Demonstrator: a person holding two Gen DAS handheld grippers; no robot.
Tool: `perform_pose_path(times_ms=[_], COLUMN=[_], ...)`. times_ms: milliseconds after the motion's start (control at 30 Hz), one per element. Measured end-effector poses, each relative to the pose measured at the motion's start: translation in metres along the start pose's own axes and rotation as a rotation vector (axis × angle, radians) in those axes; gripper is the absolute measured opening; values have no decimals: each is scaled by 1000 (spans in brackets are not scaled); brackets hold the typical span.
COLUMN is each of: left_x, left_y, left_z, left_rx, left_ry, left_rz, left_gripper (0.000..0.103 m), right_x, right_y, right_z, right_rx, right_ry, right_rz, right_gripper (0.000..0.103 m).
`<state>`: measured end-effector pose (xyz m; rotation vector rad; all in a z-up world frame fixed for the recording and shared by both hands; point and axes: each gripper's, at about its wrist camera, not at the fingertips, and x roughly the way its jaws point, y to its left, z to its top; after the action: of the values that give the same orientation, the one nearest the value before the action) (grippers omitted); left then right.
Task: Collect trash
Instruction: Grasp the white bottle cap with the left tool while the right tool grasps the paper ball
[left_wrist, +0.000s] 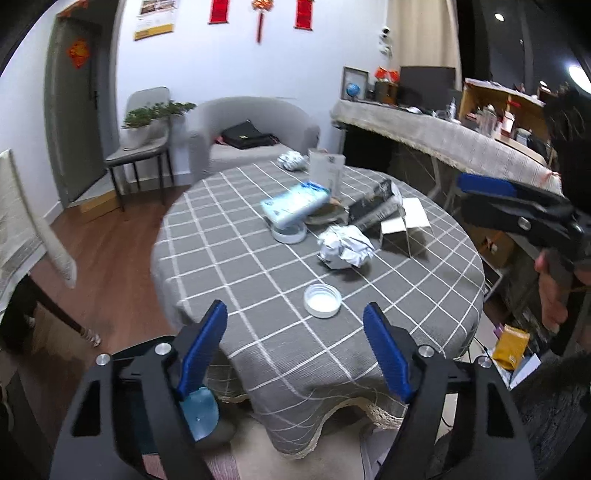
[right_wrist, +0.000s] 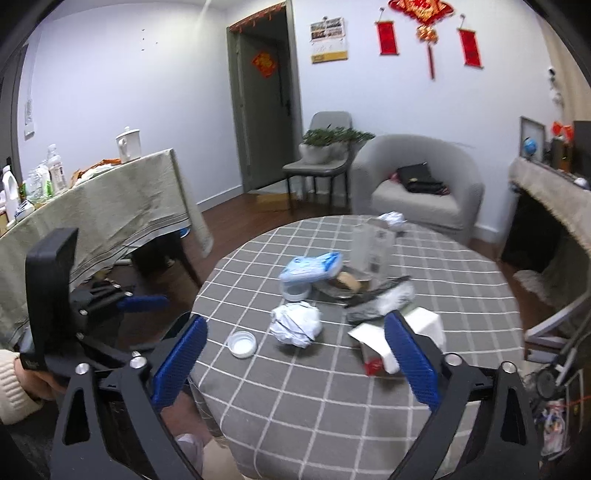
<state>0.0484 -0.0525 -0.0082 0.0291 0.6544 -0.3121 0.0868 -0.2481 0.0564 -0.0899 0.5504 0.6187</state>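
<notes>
Both your grippers hover at the near edge of the round table (left_wrist: 424, 258), which is covered with a grey checked cloth. Your left gripper (left_wrist: 295, 317) has its blue pads spread wide with nothing between them; through the gap you see only cloth, and the small white lid (left_wrist: 321, 300) lies just beyond its tips. Your right gripper (right_wrist: 295, 336) is also wide and holds nothing; it shows in the left view too, entering from the right side above the table edge.

The trash sits in a loose cluster toward the middle of the table. A crumpled paper ball (right_wrist: 295, 324) lies nearest you, with the lid to its left. Behind the ball, a blue-and-white packet (right_wrist: 310, 266) rests tilted on a white round base. To the right, a torn white carton (right_wrist: 413, 328) with a red patch lies open, partly hidden by your right gripper's right finger. A dark wrapper (right_wrist: 376, 297) lies just behind the carton. A clear box (right_wrist: 373, 251) stands upright further back, and a second paper ball (right_wrist: 393, 220) lies at the far edge
</notes>
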Motion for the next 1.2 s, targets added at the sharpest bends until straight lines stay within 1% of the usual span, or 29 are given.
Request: perform_pose_path(times_ms=[100, 133, 200, 267, 333, 467, 600, 633, 667, 700, 800, 867, 1033, 1200], left_x=[15, 20, 26, 32, 38, 50, 64, 65, 67, 67, 65, 62, 51, 42], left_y=[-2, -2, -4, -5, -7, -11, -14, -16, -17, -16, -9, -6, -1, 11], left_z=[2, 2, 2, 3, 3, 5, 8, 9, 10, 11, 13, 14, 18, 18], left_rx=[2, 1, 5, 5, 13, 38, 60, 67, 71, 65, 26, 18, 7, -14], left_ry=[34, 46, 59, 71, 84, 103, 118, 117, 117, 117, 115, 109, 84, 74], left_rz=[-28, -40, -57, -88, -99, -102, -95, -93, -89, -84, -104, -107, -94, -80], left_gripper=[63, 56, 51, 50, 50, 50, 48, 44, 36, 34, 33, 33, 33, 33], right_x=[17, 21, 29, 34, 38, 46, 56, 59, 61, 64, 71, 76, 94, 111], right_y=[2, 2, 1, 0, -1, -4, -1, -1, 0, 0, 0, -1, -1, -4], right_z=[4, 5, 4, 3, 3, 2, 0, -1, -1, -1, -1, 0, -2, -2], right_rx=[-20, -22, -13, -10, -4, 5, -6, -8, -11, -11, -3, 3, 4, 40], right_ry=[33, 40, 62, 78, 91, 114, 149, 155, 163, 168, 180, 190, 229, 256], right_rz=[10, 11, 28, 33, 34, 35, 30, 29, 28, 26, 24, 20, 14, 3], right_gripper=[83, 80, 76, 75, 74, 73, 66, 66, 66, 66, 65, 65, 61, 59])
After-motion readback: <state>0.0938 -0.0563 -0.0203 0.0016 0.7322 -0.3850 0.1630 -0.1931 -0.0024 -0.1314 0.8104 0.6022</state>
